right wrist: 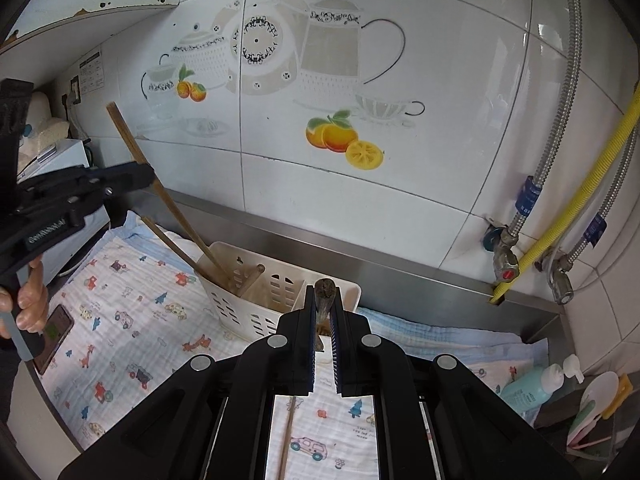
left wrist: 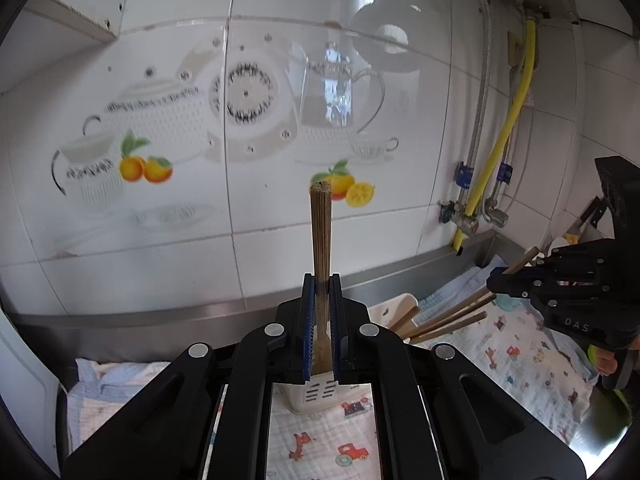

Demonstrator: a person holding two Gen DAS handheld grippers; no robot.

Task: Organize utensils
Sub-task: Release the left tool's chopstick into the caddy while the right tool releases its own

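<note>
The left gripper (left wrist: 321,280), at lower centre of its own view, is clenched on a brown wooden chopstick (left wrist: 320,232) that stands nearly upright between the blue pads, its blunt, grainy top end reaching to mid-frame against the white tiled wall (left wrist: 120,220). In the right wrist view this same chopstick (right wrist: 134,148) slants from the upper left down into the white slotted utensil holder (right wrist: 256,320), which stands on a cartoon-printed cloth (right wrist: 132,300) at centre frame. The right gripper (right wrist: 323,304), at lower centre of its view, is clamped on a second brown chopstick (right wrist: 325,290), seen almost end-on just in front of the holder's right rim; below the jaws a thin length of it (right wrist: 287,440) shows against the cloth. More chopsticks (right wrist: 248,278) lean inside the holder's left compartment. The gripper body hides the lower part of each held stick, so whether either tip touches the holder cannot be told. At the left edge of the right wrist view a hand (right wrist: 28,300) grips the left tool's handle, partly cut off by the frame, with a phone (right wrist: 54,336) partly hidden beneath it.
</note>
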